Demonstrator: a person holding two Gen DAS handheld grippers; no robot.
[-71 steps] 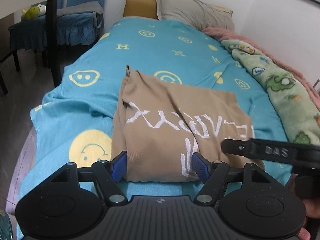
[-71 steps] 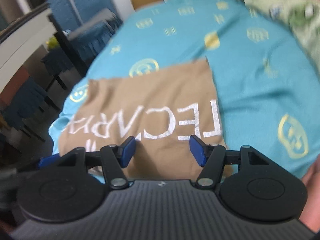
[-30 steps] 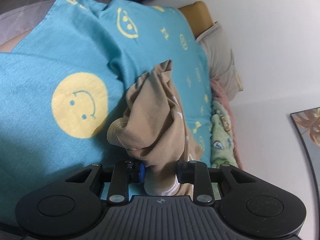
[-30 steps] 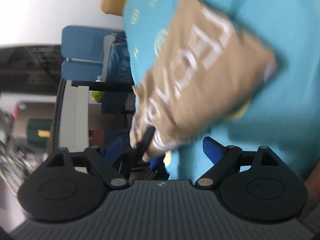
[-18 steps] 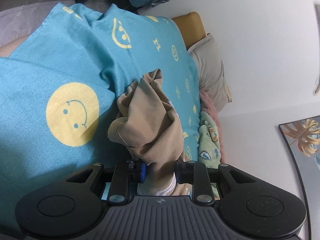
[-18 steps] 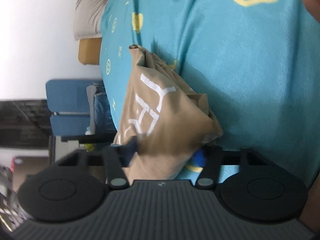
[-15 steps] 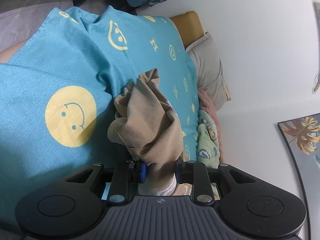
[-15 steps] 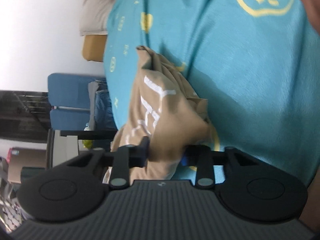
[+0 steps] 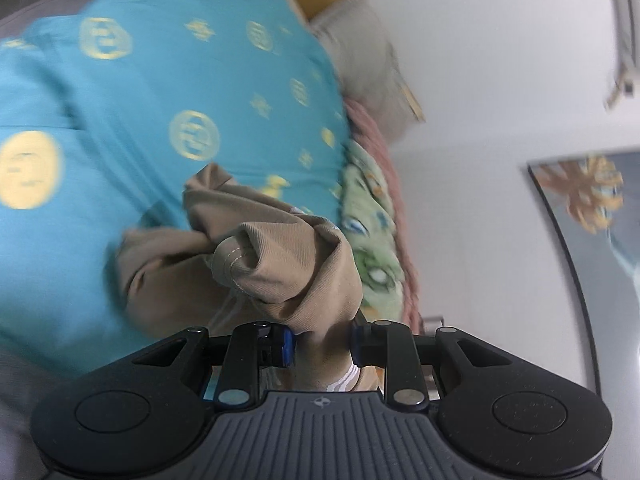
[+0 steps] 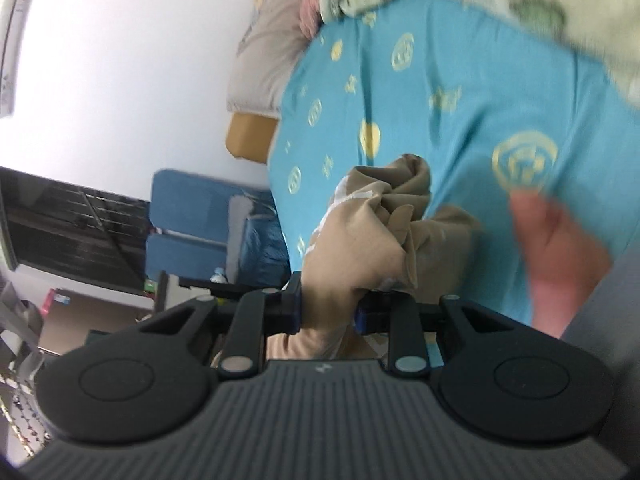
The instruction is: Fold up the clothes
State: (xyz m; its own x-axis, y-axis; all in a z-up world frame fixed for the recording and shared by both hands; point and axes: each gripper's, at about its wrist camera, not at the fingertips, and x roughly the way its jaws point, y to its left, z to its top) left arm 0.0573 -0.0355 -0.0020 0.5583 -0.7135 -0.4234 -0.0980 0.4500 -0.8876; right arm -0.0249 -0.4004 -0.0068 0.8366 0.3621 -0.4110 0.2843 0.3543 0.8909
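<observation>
Left wrist view: the left gripper (image 9: 322, 342) pinches a bunched fold of the tan garment (image 9: 280, 264) — cloth fills the narrow gap between the two blue pads, and the fabric wells up in a thick roll toward 12 o'clock from the jaws. A hemmed edge with pale stitching curls at the middle of the bundle. The rest of the garment trails toward 10 o'clock over the turquoise bedspread (image 9: 140, 92) with yellow emblems; whether the far part touches the spread is lost in blur. At 2 o'clock from the bundle lies a green cartoon-print blanket (image 9: 370, 240), with a pink one along its wall side. Only this view shows the framed picture (image 9: 588, 196) on the wall at 3 o'clock.

Right wrist view: the right gripper (image 10: 328, 312) likewise grips the tan garment (image 10: 360, 248), wadded between its pads, with white lettering visible at 11 o'clock on the wad — not seen in the left view. A person's thumb (image 10: 556, 244) blurs in at 3 o'clock. Only here: blue chairs (image 10: 188, 224) at 9 o'clock, a grey pillow (image 10: 268, 52) at 12 o'clock, the same turquoise bedspread (image 10: 460, 72) beyond.
</observation>
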